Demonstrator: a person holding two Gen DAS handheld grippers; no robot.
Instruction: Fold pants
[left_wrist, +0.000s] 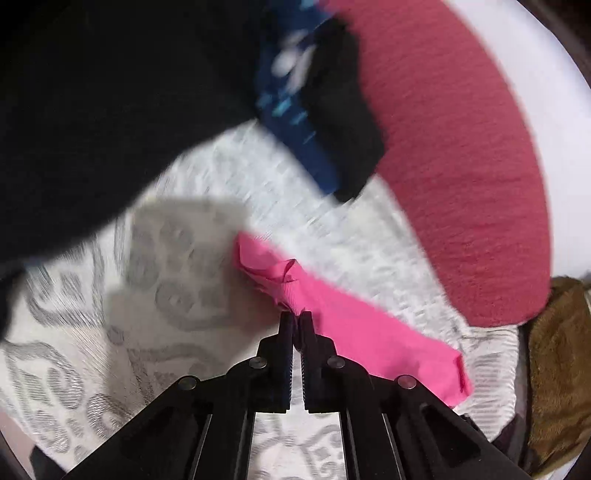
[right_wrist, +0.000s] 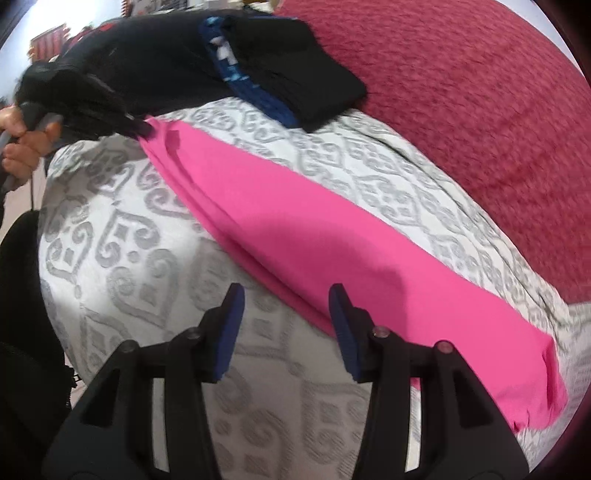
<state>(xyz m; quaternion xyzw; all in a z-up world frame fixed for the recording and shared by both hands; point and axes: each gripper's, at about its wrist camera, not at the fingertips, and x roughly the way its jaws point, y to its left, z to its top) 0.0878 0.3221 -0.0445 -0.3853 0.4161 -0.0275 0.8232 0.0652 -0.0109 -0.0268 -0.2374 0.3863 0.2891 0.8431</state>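
Pink pants lie flat on the bed, long axis 10-to-4 o'clock in the right view; left gripper is clamped on the far 10 o'clock end, right gripper hangs open, empty, nearer the 4 o'clock end.

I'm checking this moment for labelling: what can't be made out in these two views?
- Left wrist view: motion blur smears the dark clothes pile; its pieces cannot be told apart.
- Left wrist view: the left gripper covers the fabric of the pink pants it pinches.
- Right wrist view: the pants' near end runs to the lens edge.
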